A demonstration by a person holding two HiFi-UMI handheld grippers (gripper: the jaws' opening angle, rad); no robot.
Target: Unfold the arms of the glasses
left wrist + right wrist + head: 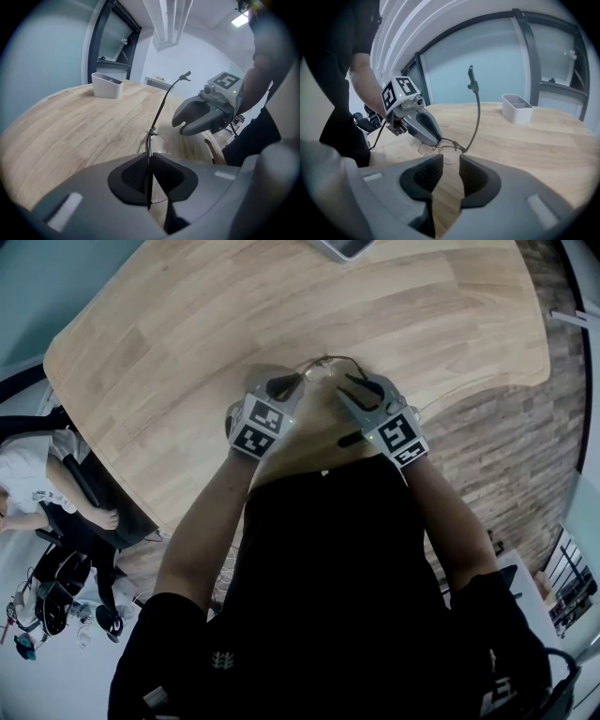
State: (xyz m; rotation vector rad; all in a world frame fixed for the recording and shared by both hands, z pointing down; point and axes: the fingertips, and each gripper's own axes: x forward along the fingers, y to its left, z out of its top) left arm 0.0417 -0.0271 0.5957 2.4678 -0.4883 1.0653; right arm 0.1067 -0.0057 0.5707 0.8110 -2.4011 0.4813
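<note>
Now the left gripper (150,164) has its fingers pinched on the rim of the glasses (152,133), over the counter (70,126); one arm stands upright. Right gripper (446,164): fingers spread, empty, glasses just beyond their tips.

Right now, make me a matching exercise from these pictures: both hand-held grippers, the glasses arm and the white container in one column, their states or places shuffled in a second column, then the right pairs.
Column one:
1. left hand-held gripper
2. right hand-held gripper
3. glasses arm
4. white container

Column two:
A. stands on the far part of the table, untouched
B. jaws apart, nothing between them
C. sticks up above the tabletop
D. jaws shut on the front of the glasses

Pairs: 1-D, 2-B, 3-C, 4-A.
</note>
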